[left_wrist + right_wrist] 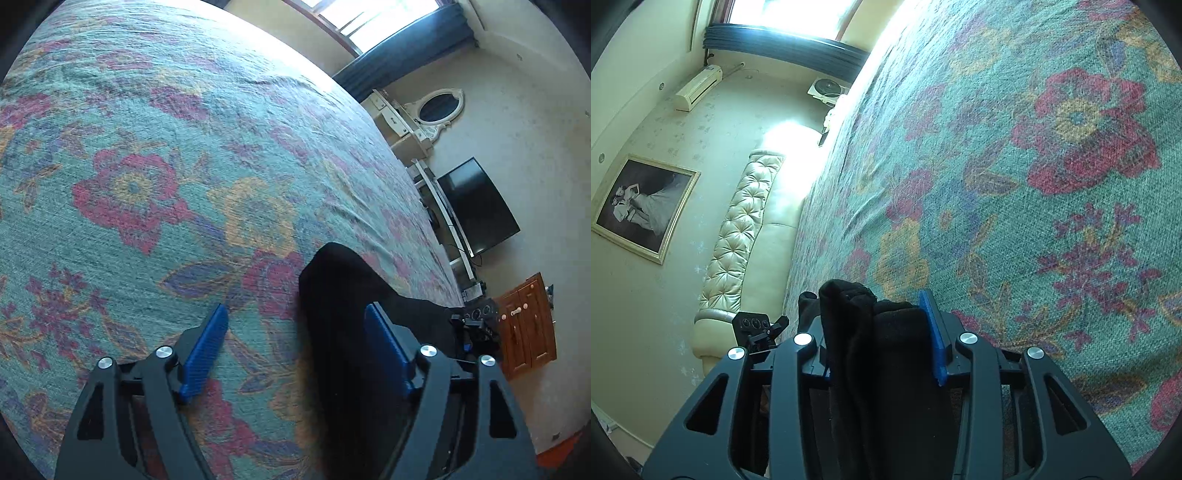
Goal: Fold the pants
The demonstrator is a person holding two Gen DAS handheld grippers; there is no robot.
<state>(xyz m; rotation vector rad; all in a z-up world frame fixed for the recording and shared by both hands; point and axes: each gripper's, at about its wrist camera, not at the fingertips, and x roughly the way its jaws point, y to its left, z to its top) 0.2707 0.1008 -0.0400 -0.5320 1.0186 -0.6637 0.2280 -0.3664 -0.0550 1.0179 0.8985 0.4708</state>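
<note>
Jaws of the left gripper [297, 354] gape over the bedspread [147, 147]; right gripper [879, 339] clamps the black pants [886, 350].

The left hand-held gripper [295, 325] and right hand-held gripper [879, 317] share matte black linkage arms with triangular cutouts, round silver screw heads, and ribbed blue finger pads [205, 349].

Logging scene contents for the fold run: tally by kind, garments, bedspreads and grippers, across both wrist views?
Black pants: 1
Floral bedspread: 1
Grippers: 2, left gripper open beside the pants, right gripper shut on the pants
Total: 4
</note>
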